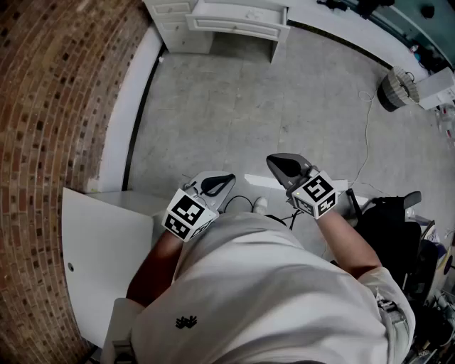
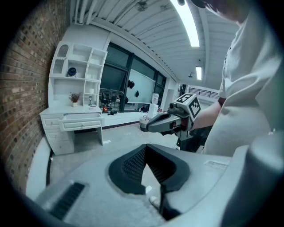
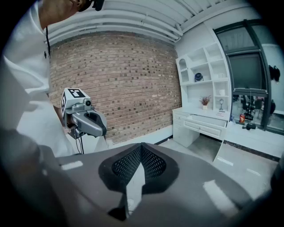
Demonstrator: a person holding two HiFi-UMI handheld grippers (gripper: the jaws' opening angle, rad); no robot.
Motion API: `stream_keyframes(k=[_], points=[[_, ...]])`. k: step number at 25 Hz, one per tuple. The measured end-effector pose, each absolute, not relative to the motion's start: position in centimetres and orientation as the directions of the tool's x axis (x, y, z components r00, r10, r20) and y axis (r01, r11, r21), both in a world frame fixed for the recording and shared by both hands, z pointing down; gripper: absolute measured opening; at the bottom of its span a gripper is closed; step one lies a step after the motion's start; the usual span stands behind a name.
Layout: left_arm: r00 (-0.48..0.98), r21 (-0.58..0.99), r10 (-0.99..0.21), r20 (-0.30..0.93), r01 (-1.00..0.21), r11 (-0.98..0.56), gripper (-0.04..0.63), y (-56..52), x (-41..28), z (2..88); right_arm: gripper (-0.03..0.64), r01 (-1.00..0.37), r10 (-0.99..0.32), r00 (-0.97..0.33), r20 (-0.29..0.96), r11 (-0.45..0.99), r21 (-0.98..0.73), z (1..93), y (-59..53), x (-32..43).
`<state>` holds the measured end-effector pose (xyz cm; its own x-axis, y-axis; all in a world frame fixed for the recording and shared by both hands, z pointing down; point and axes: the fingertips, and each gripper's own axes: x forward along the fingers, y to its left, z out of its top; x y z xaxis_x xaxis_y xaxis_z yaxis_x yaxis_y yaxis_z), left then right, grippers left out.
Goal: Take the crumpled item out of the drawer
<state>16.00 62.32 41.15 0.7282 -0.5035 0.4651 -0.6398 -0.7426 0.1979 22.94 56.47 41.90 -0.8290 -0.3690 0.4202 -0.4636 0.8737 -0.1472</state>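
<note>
A white desk (image 1: 178,28) stands against the far wall, and its drawer (image 1: 238,20) juts out a little. The same drawer shows in the left gripper view (image 2: 82,124) and in the right gripper view (image 3: 205,127). No crumpled item can be seen in any view. My left gripper (image 1: 226,179) and my right gripper (image 1: 274,161) hang side by side at waist height, several steps from the desk. Both are shut with nothing between the jaws (image 2: 145,149) (image 3: 141,148). Each gripper view also catches the other gripper (image 2: 153,125) (image 3: 101,125).
A brick wall (image 1: 50,106) runs along the left, with a white cabinet top (image 1: 99,256) below it. A round waste basket (image 1: 396,88) and a loose cable (image 1: 367,135) lie at the right, and a black chair (image 1: 387,224) stands close by. Grey floor (image 1: 249,114) stretches toward the desk.
</note>
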Motion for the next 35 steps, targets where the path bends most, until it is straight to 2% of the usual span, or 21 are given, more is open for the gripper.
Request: stream_keyframes(k=[13, 14, 15, 17, 19, 22, 28, 35], points=[[0.757, 0.230, -0.474, 0.450, -0.611, -0.758, 0.006, 63.2, 3.9, 42.3, 0.014, -0.496, -0.413, -0.814, 0.410, 0.861, -0.117, 41.6, 55.7, 11.2], [0.759, 0.237, -0.472, 0.447, -0.610, -0.756, 0.006, 62.9, 3.4, 42.4, 0.037, -0.495, -0.411, -0.813, 0.412, 0.861, -0.119, 41.5, 55.6, 10.7], [0.763, 0.244, -0.471, 0.442, -0.608, -0.755, 0.006, 62.6, 3.0, 42.5, 0.096, -0.495, -0.407, -0.812, 0.418, 0.860, -0.126, 41.5, 55.3, 10.3], [0.773, 0.258, -0.468, 0.429, -0.601, -0.756, 0.006, 61.9, 2.8, 42.6, 0.127, -0.507, -0.411, -0.805, 0.428, 0.851, -0.135, 41.6, 54.5, 10.1], [0.782, 0.266, -0.461, 0.419, -0.592, -0.761, 0.006, 60.9, 2.9, 42.6, 0.204, -0.533, -0.434, -0.789, 0.434, 0.836, -0.132, 41.8, 52.9, 10.3], [0.786, 0.271, -0.459, 0.415, -0.588, -0.763, 0.006, 58.8, 2.8, 42.7, 0.274, -0.564, -0.465, -0.771, 0.434, 0.816, -0.127, 42.1, 49.8, 10.6], [0.754, 0.284, -0.498, 0.428, -0.635, -0.718, 0.006, 51.5, 0.9, 43.1, 0.282, -0.559, -0.467, -0.774, 0.427, 0.821, -0.117, 42.7, 42.1, 10.7], [0.722, 0.261, -0.523, 0.453, -0.669, -0.696, 0.006, 40.9, 1.4, 42.1, 0.263, -0.507, -0.422, -0.799, 0.427, 0.856, -0.102, 42.8, 31.3, 10.5]])
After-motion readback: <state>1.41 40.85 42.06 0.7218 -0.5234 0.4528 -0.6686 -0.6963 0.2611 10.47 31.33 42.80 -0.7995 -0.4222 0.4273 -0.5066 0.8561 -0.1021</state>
